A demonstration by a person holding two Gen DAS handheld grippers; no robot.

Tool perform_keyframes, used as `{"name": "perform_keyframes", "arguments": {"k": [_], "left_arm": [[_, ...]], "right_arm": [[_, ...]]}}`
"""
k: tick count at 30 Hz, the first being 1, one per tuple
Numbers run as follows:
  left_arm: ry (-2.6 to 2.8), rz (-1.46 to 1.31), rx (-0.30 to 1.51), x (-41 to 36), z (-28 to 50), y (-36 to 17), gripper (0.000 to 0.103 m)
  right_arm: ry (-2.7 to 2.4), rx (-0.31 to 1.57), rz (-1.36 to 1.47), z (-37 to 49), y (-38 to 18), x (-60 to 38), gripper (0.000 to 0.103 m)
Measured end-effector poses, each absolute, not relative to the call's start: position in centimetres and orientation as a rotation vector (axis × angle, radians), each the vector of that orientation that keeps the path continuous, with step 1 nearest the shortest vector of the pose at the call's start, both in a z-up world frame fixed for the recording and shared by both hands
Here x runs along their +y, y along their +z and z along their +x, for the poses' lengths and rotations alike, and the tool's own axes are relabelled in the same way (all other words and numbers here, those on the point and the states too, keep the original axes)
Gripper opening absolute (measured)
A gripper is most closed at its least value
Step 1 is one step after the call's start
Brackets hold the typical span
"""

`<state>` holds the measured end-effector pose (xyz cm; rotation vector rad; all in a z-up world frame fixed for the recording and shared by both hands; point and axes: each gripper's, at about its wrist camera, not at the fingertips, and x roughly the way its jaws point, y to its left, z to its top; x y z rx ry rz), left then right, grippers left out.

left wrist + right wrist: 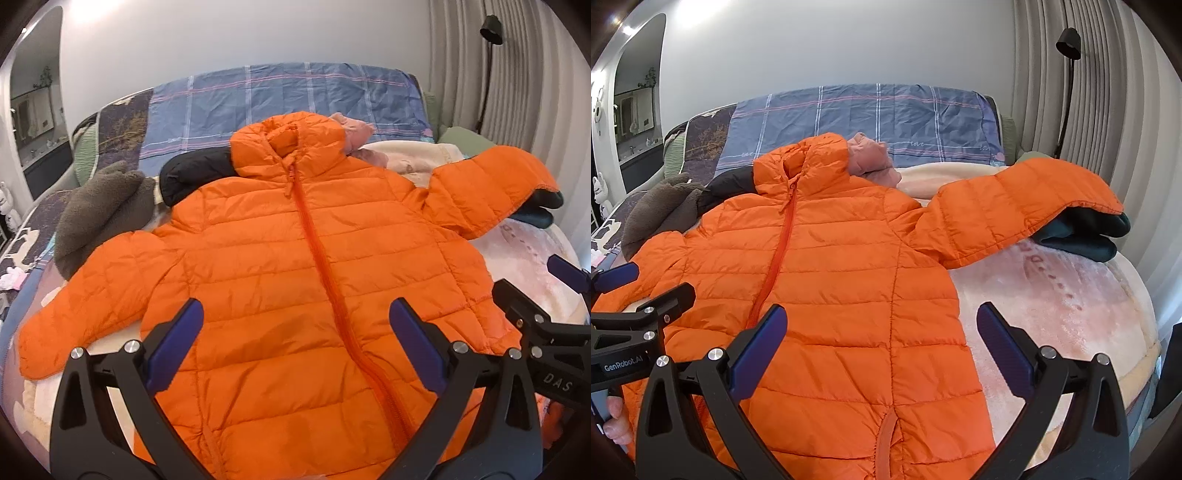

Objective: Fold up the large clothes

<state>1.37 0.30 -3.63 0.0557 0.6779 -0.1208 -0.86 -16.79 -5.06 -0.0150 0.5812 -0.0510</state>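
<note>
An orange quilted puffer jacket [288, 266] lies front up and zipped on the bed, hood toward the far wall, both sleeves spread out. It also shows in the right wrist view [842, 280]. Its right sleeve [1027, 210] rests on a dark teal garment [1086, 232]. My left gripper [295, 332] is open and empty, hovering above the jacket's lower front. My right gripper [882, 339] is open and empty above the jacket's lower right side. Each gripper shows at the edge of the other's view.
A grey-brown fleece garment [99, 214] and a black garment [195, 173] lie left of the hood. A pink garment [871, 158] sits behind the hood. A pink blanket [1052, 306] covers the bed. A floor lamp [1067, 74] and curtains stand at right.
</note>
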Motion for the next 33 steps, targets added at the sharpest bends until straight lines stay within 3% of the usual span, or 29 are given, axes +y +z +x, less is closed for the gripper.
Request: {"name": "perform_keyframes", "arguments": {"k": [33], "left_arm": [[-0.156,0.043,0.731,1.3,1.7,-5.2,0.101]], "right_arm": [[-0.087,0.66,-0.037,-0.2,-6.1,-15.9,0.102]]}}
